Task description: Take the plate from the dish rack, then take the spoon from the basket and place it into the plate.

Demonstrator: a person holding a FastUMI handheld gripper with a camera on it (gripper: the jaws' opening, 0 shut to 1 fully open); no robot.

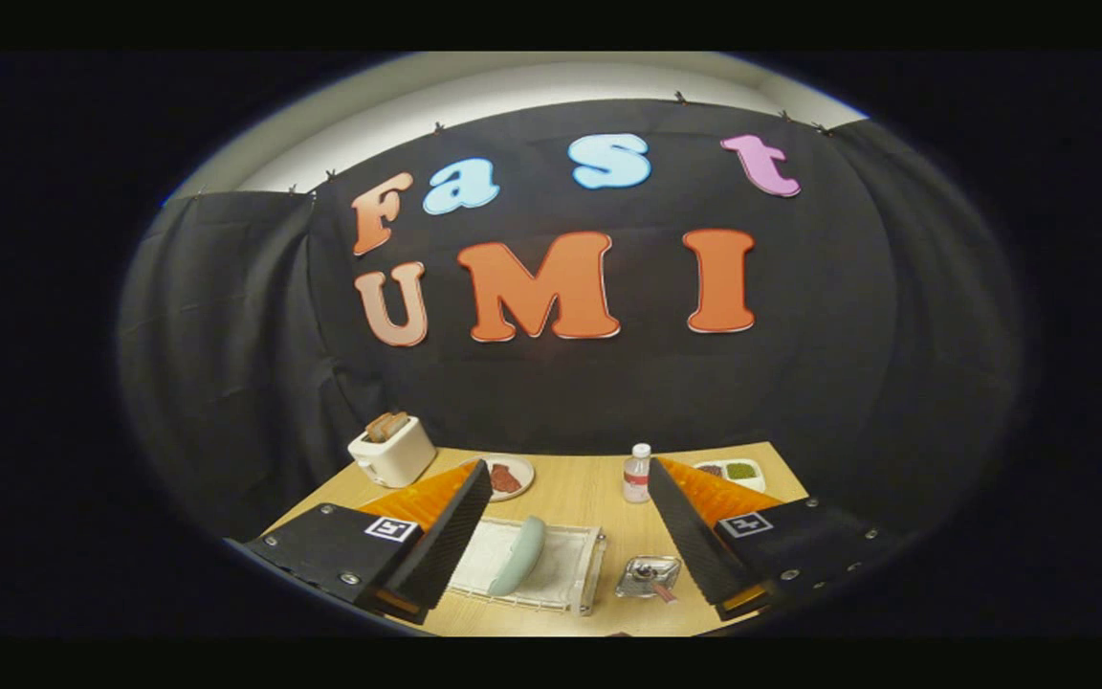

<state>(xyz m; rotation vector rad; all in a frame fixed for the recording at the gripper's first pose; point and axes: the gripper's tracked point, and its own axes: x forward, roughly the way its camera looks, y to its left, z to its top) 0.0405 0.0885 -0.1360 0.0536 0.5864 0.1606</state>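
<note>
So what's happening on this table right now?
A hand-held pair of tongs hangs open above a wooden table, gripping nothing. Between its fingers lies a white dish rack with a pale green plate standing on edge in it. Next to the rack sits a small metal basket holding a spoon. Farther back are a toaster, a small bottle and two plates of food. Nothing has been picked up yet.

A big black cloth wall [608,383] is being hung behind a light wooden table [575,493], held up by small clips [678,97] along its top edge. A pale white wall [513,86] is being seen above the cloth.
</note>
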